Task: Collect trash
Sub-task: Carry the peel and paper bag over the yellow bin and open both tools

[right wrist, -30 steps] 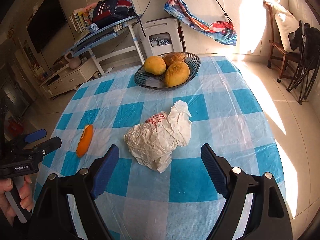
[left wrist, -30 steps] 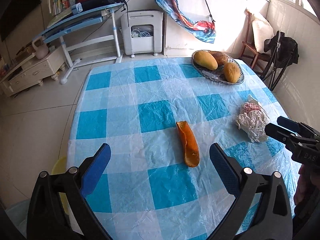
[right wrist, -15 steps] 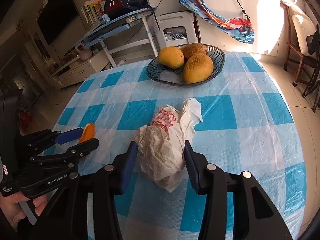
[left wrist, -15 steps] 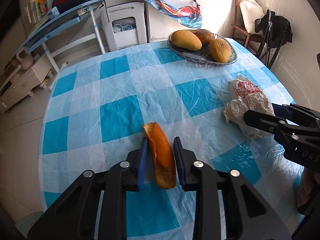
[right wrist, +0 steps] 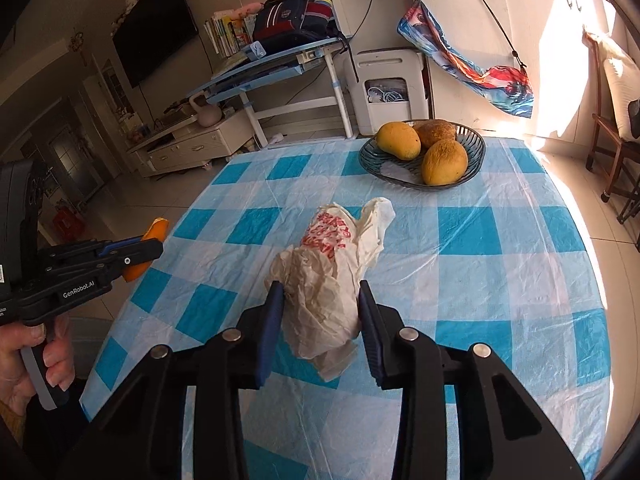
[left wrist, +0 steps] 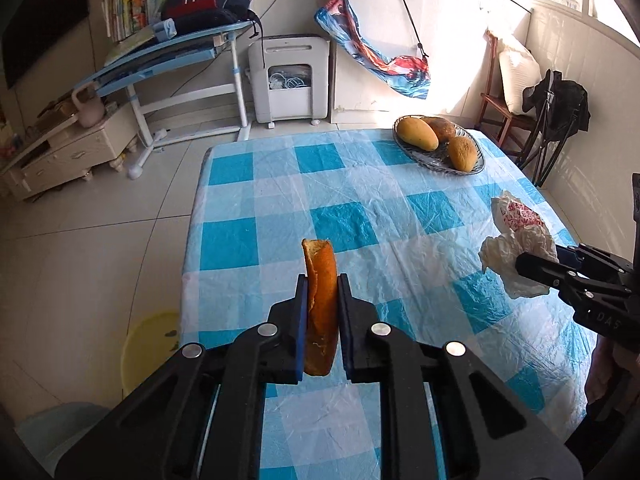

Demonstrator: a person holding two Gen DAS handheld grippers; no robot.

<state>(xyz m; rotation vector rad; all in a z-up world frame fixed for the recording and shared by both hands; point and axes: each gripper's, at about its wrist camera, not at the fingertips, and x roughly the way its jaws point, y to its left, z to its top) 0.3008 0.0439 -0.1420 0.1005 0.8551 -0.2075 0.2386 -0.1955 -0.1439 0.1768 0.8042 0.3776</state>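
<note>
Left gripper (left wrist: 322, 284): jaws just closed, clamped on orange peel (left wrist: 320, 276), held above checkered tablecloth (left wrist: 360, 216). Right gripper (right wrist: 320, 294): jaws just narrowed, clamped on crumpled wrapper (right wrist: 328, 268). Fruit bowl (right wrist: 476, 148) located at 12 o'clock.

Each camera is sitting just behind its own tool, looking forward and down over the table (left wrist: 400, 208), very close. The left view is showing the right tool (left wrist: 536, 268) at 3 o'clock. The right view is showing the left tool (right wrist: 154, 250) at 9 o'clock. Both are seeing the fruit bowl (right wrist: 476, 152) at the far end.
</note>
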